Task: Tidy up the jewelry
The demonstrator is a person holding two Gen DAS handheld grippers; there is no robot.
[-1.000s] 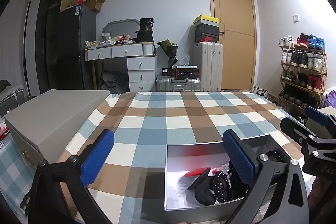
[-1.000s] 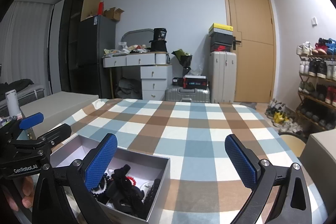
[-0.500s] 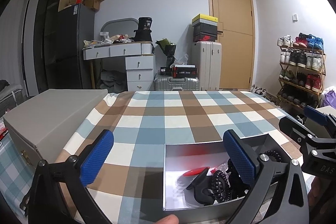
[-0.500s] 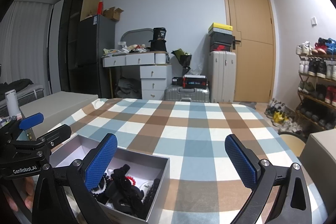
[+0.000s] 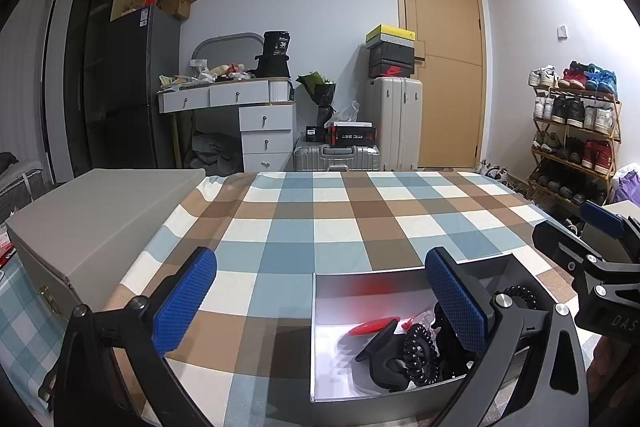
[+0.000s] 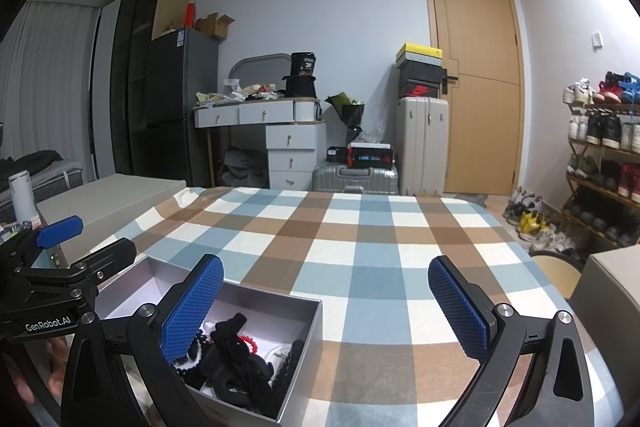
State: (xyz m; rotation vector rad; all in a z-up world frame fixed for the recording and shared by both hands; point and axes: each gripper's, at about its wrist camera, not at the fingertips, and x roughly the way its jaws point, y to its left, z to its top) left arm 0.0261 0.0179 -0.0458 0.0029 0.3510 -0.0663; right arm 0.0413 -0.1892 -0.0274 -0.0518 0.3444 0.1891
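An open grey box (image 5: 360, 275) sits on the checked tablecloth near its front edge; it also shows in the right wrist view (image 6: 312, 323). It holds black hair clips (image 5: 384, 351), black coil ties (image 5: 418, 347), a red piece (image 5: 370, 327) and black beads (image 6: 292, 355). My left gripper (image 5: 320, 299) is open and empty, its right finger above the box. My right gripper (image 6: 326, 307) is open and empty, its left finger above the box. Each gripper shows in the other's view, the right one (image 5: 592, 251) and the left one (image 6: 60, 267).
A closed grey case (image 5: 96, 219) with a brass latch lies at the table's left edge. The checked tablecloth (image 6: 360, 247) stretches ahead. Another grey box (image 6: 612, 291) stands at the right. Suitcases, a desk, a door and a shoe rack stand beyond.
Both grippers have stayed nearly still and open. The left wrist view has shifted very slightly.
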